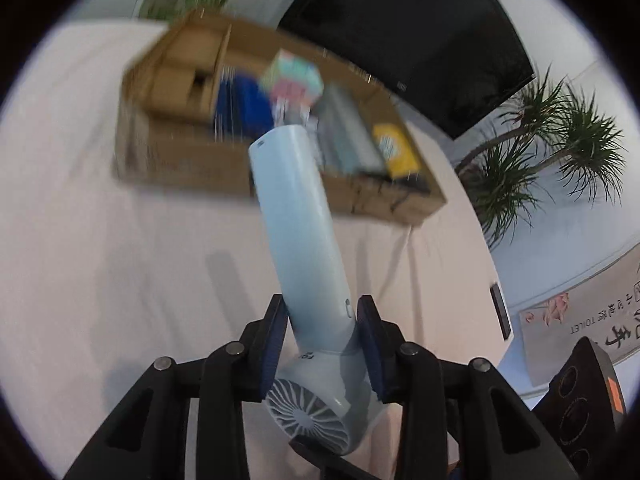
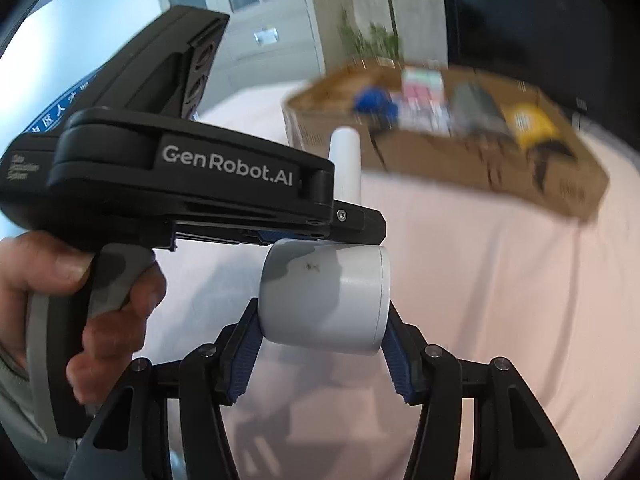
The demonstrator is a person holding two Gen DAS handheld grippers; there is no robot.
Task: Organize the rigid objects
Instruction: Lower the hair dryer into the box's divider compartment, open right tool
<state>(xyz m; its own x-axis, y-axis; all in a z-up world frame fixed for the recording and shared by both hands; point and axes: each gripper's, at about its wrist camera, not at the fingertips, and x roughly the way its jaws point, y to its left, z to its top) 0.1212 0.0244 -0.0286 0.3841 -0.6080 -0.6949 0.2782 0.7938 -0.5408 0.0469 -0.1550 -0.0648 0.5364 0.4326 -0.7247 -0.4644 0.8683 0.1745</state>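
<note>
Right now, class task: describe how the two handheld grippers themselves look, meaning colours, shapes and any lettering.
Both grippers are matte black, with angular linkage arms, round silver pivot pins and ribbed blue pads lining the jaws. Seen from the right gripper, the left gripper has a rounded black housing lettered "GenRobot.AI" in white and a grey pistol handle. A grey sleeve edge shows.

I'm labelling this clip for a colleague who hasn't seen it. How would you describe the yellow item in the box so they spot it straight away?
Start at the open cardboard box on the pale pink cloth. Its contents sit in a row: a blue item, a pastel pink-and-mint pack, a grey block. The yellow item ends that row, beside the grey block, and is the only yellow thing inside; blur hides its print.
</note>
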